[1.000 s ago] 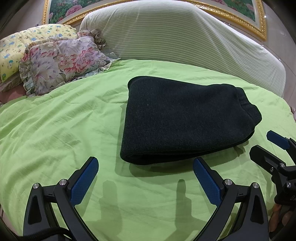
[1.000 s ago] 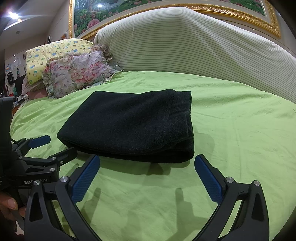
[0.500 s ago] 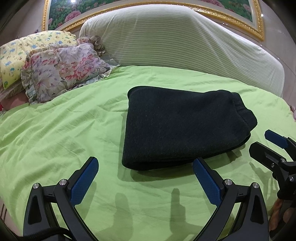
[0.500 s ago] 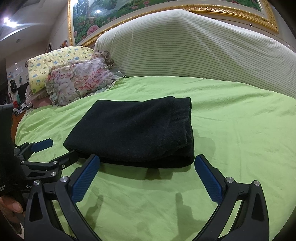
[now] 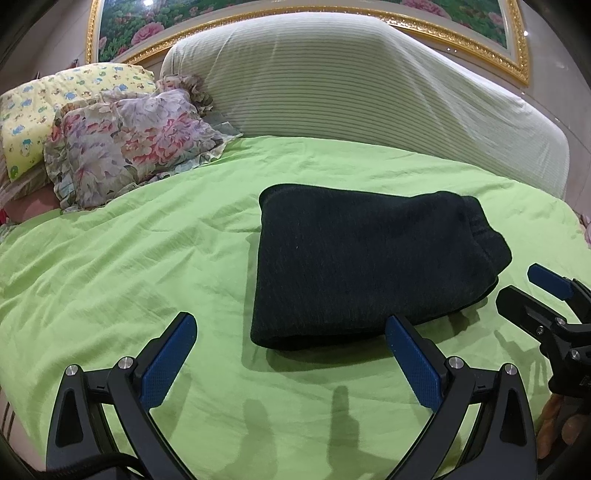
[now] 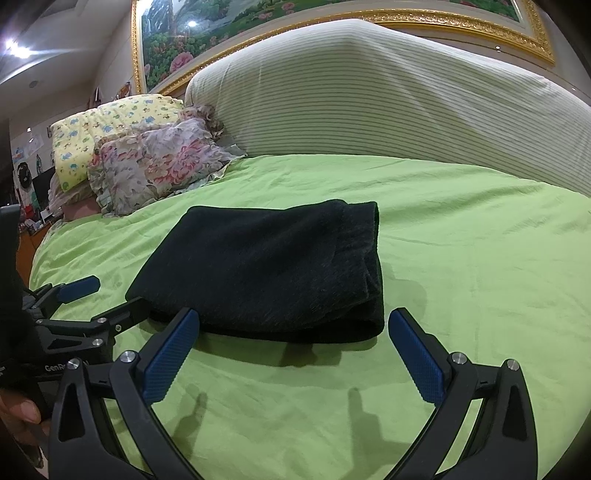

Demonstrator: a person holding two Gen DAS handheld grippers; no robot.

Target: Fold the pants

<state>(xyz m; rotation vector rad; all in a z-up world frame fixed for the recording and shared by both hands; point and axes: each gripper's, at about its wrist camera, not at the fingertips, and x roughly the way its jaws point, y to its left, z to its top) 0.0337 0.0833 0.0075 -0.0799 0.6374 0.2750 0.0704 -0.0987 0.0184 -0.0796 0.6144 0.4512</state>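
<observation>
Dark folded pants [image 5: 362,266] lie as a thick rectangular bundle on the green bed sheet [image 5: 129,266], also seen in the right wrist view as pants [image 6: 273,269]. My left gripper [image 5: 291,354] hovers open just short of the bundle's near edge, nothing between its blue pads. The right gripper [image 6: 293,354] is open too, empty, near the bundle's front right corner. Each gripper shows in the other's view: the right gripper [image 5: 532,291] at the right edge, the left gripper [image 6: 99,299] at the left.
A floral pillow [image 5: 125,144] and a yellow patterned pillow [image 5: 55,99] lie at the back left. A large striped headboard cushion [image 5: 369,85] runs along the back under a gold-framed picture [image 5: 480,33]. A hand [image 6: 18,410] holds the left gripper.
Both grippers have drawn back and lifted a little from the folded pants, so the bundle sits lower and farther in view. The pants have not moved.
</observation>
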